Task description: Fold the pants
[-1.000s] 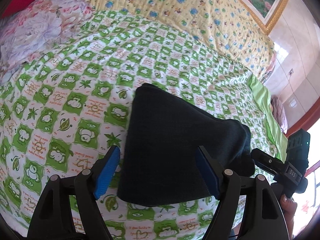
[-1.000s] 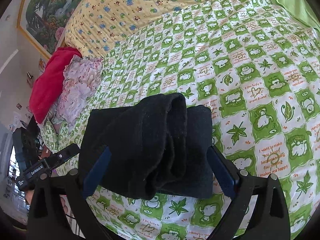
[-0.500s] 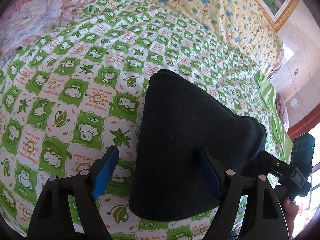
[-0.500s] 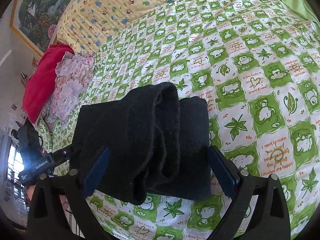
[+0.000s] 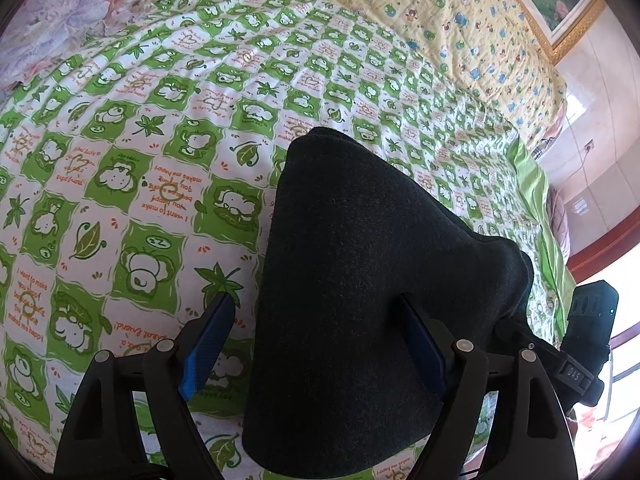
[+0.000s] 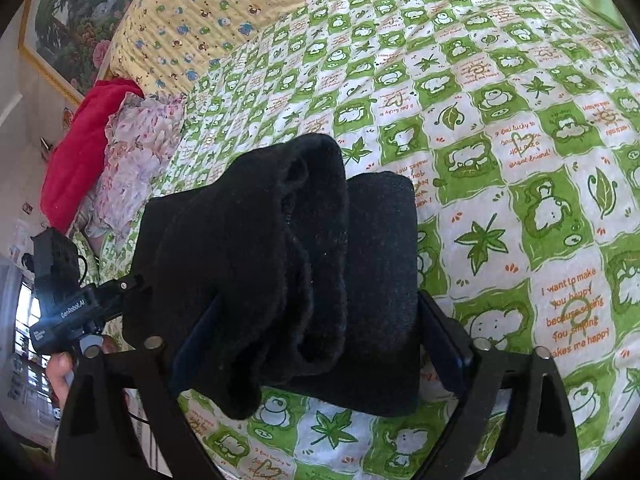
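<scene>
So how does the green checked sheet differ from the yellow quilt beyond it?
The sheet is green and white squares with large cartoon animals, leaves and orange writing; the quilt is pale yellow, scattered with small blue and brown figures. The quilt looks ribbed with stitching, while the sheet looks smoother. The folded black pants lie on the sheet, not on the quilt. Both are spread on the bed and carry childish prints.

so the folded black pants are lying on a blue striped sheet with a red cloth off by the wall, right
Not quite: the sheet under the folded black pants is green and white check with cartoon prints, not blue striped. The right wrist view shows it, and also the red cloth by the wall.
</scene>
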`<action>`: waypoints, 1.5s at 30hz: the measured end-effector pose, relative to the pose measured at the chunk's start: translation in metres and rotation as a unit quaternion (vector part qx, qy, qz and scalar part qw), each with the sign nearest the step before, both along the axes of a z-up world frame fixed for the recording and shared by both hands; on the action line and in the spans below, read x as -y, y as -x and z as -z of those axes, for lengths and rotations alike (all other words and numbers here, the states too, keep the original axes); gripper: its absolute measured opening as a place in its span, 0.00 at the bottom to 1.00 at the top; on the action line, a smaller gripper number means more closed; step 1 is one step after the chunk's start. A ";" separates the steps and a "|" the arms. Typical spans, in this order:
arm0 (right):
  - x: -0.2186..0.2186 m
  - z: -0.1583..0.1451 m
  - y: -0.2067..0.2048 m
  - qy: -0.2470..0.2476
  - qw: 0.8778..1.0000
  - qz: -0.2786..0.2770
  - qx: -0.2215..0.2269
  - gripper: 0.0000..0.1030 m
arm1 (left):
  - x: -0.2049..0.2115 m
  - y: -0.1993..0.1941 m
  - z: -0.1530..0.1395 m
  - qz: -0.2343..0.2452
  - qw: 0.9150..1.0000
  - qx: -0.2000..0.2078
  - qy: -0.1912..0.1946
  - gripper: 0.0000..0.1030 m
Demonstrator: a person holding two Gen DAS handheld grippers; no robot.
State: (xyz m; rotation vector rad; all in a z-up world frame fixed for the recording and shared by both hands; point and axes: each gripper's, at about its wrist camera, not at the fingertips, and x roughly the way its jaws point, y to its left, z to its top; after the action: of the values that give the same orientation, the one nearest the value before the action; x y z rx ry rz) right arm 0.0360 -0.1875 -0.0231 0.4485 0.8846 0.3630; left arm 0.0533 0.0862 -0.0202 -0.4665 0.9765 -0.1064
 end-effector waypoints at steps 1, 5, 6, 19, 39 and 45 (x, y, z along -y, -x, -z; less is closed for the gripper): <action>0.000 0.000 0.000 0.003 1.000 -0.002 0.001 0.81 | 0.001 -0.001 0.000 -0.001 1.000 -0.001 0.001 0.82; 0.003 0.001 0.000 -0.005 1.000 -0.009 0.003 0.70 | 0.002 -0.004 0.004 -0.002 1.000 -0.003 0.010 0.84; 0.004 0.001 0.001 -0.008 1.000 -0.009 0.003 0.68 | 0.003 -0.004 0.004 -0.001 1.000 -0.003 0.011 0.84; 0.004 -0.004 0.008 -0.022 1.000 -0.009 0.012 0.57 | 0.014 -0.003 -0.004 0.021 0.999 0.027 0.007 0.43; -0.056 -0.066 -0.008 -0.033 0.993 -0.085 0.078 0.46 | -0.043 0.041 -0.071 -0.049 0.994 0.100 -0.010 0.30; -0.092 -0.081 -0.032 -0.027 0.988 -0.120 0.097 0.46 | -0.079 0.050 -0.081 -0.091 0.990 0.108 -0.019 0.30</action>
State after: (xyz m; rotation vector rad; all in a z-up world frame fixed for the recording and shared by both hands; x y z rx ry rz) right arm 0.0679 -0.0954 0.0581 0.3507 0.7419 0.6424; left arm 0.0035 0.1653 0.0603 -0.4966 0.7197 0.0255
